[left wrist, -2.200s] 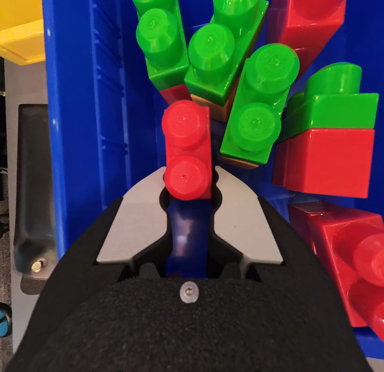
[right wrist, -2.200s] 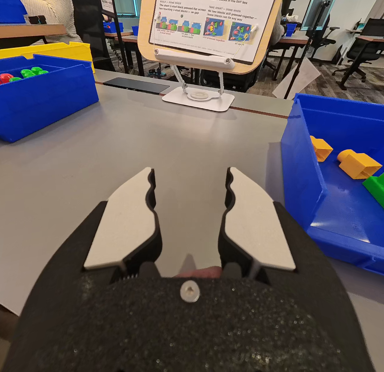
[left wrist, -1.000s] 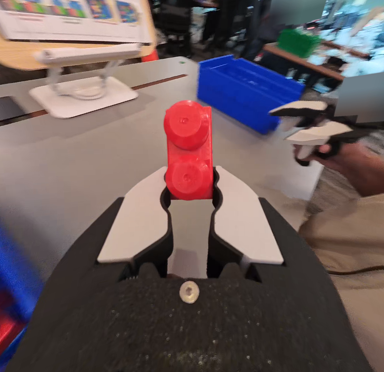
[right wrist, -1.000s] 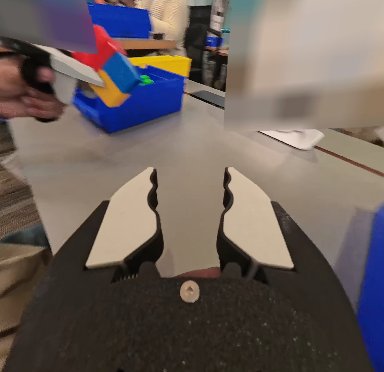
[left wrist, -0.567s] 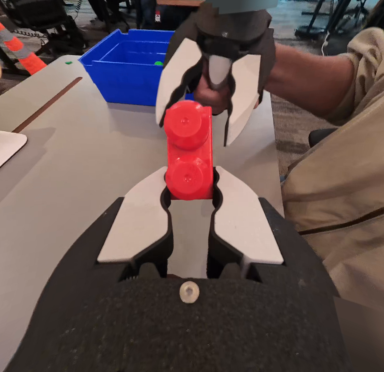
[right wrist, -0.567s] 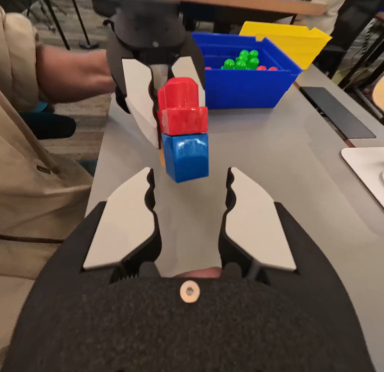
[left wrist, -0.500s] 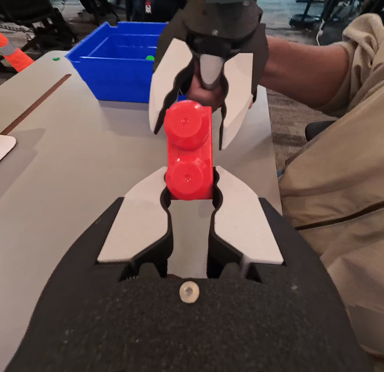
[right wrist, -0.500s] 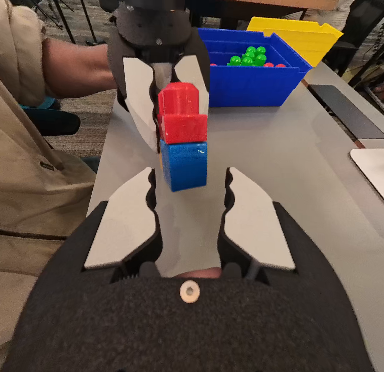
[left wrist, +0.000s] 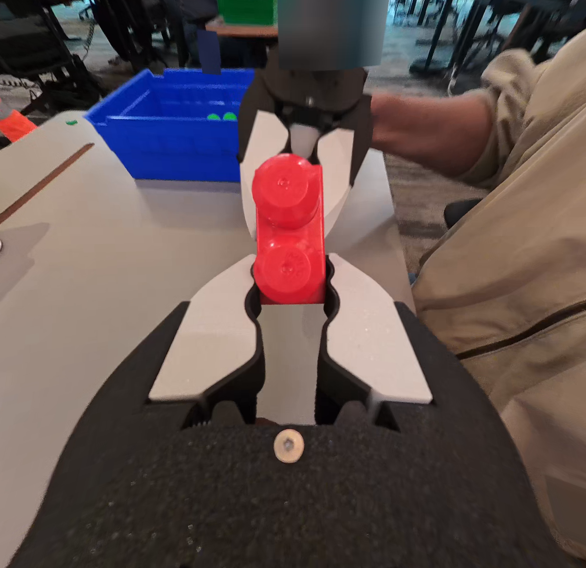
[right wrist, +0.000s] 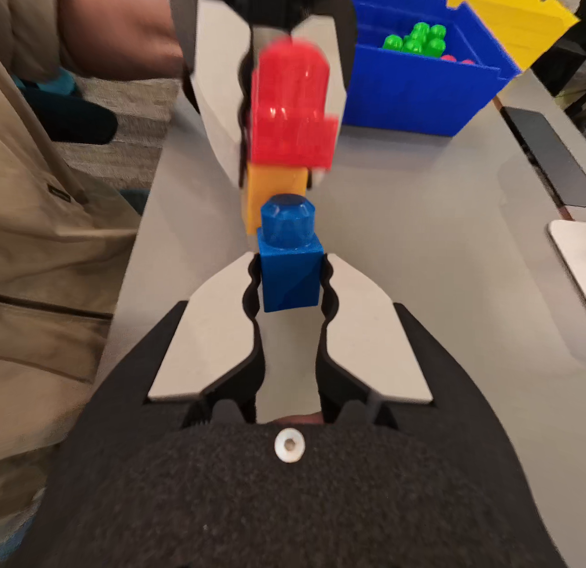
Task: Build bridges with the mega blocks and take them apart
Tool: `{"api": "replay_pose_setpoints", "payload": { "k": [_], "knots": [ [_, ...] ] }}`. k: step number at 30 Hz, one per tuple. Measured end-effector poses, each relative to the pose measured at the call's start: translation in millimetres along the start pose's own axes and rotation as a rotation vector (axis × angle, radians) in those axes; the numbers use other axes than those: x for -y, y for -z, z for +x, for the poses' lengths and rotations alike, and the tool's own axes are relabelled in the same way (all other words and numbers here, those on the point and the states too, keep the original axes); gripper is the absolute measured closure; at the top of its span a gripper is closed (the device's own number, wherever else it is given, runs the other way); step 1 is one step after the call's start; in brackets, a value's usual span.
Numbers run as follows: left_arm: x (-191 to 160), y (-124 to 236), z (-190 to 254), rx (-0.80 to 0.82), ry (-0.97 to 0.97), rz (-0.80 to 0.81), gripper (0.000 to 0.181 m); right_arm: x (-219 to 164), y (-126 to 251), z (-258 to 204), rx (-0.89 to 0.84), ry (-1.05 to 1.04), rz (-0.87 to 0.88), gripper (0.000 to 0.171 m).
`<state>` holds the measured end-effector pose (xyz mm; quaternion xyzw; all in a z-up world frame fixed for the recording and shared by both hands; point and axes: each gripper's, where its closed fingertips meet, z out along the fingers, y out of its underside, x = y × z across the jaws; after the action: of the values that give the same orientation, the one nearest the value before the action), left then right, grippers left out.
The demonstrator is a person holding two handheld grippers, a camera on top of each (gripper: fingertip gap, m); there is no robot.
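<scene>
Left gripper clamped on red two-stud block, orange block apparently attached beneath. Right gripper pinching blue one-stud block, just in front, above grey table. Blue bin of green blocks behind.

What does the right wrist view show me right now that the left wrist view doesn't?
Only the right wrist view shows the blue block clamped in the right gripper, already apart from the red block, and the orange block under that red block. It also shows the bin of green blocks and a yellow bin behind it.

Only the left wrist view shows the red block's two studs face on, and the other blue bin.

Both show the red block gripped by the left gripper, the grey table and both grippers.
</scene>
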<state>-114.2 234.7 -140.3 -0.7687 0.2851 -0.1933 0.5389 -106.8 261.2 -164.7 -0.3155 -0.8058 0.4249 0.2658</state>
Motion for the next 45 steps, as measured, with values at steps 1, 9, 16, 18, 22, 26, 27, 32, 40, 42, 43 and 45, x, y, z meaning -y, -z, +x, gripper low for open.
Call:
{"api": "replay_pose_setpoints", "payload": {
  "k": [1, 9, 16, 18, 22, 26, 27, 32, 40, 42, 43, 45],
  "knots": [
    [2.5, 4.5, -3.3, 0.016, -0.001, 0.002, 0.145, 0.8, 2.4, 0.4, -0.002, -0.009, 0.019, 0.135],
    [-2.2, 14.2, -10.4, 0.089, -0.068, -0.078, 0.145, -22.0, 8.6, 10.3, -0.085, -0.077, -0.013, 0.135],
    [-13.6, 27.9, -31.2, 0.281, 0.049, -0.09, 0.145, 7.1, 34.0, 27.1, -0.373, -0.289, 0.275, 0.134],
    [-18.0, 31.1, -43.8, 0.387, 0.154, -0.068, 0.145, 9.8, 42.9, 38.2, -0.524, -0.362, 0.334, 0.134],
    [-28.7, 29.6, -44.6, 0.472, 0.226, -0.044, 0.145, 7.5, 45.3, 38.0, -0.684, -0.391, 0.369, 0.134],
    [-33.9, 36.9, -43.8, 0.58, 0.293, 0.005, 0.145, 1.5, 50.1, 35.0, -0.793, -0.445, 0.4, 0.134],
    [-39.6, 40.0, -45.6, 0.622, 0.309, -0.017, 0.145, -1.2, 52.0, 34.7, -0.825, -0.464, 0.403, 0.134],
    [-51.1, 45.0, -43.1, 0.689, 0.363, -0.019, 0.145, -7.8, 50.8, 28.1, -0.871, -0.48, 0.389, 0.135],
    [-47.3, 45.9, -40.2, 0.69, 0.32, -0.033, 0.145, -10.4, 62.1, 29.0, -0.927, -0.441, 0.324, 0.135],
    [-46.4, 47.5, -40.0, 0.685, 0.321, -0.027, 0.145, -10.4, 88.6, 39.5, -1.007, -0.411, 0.28, 0.135],
    [-47.2, 47.7, -39.9, 0.679, 0.326, -0.031, 0.145, -10.3, 110.9, 48.5, -1.055, -0.396, 0.258, 0.135],
    [-46.2, 49.7, -41.2, 0.685, 0.329, -0.021, 0.145, -17.9, 167.7, 74.0, -1.152, -0.404, 0.207, 0.134]
  ]
}}
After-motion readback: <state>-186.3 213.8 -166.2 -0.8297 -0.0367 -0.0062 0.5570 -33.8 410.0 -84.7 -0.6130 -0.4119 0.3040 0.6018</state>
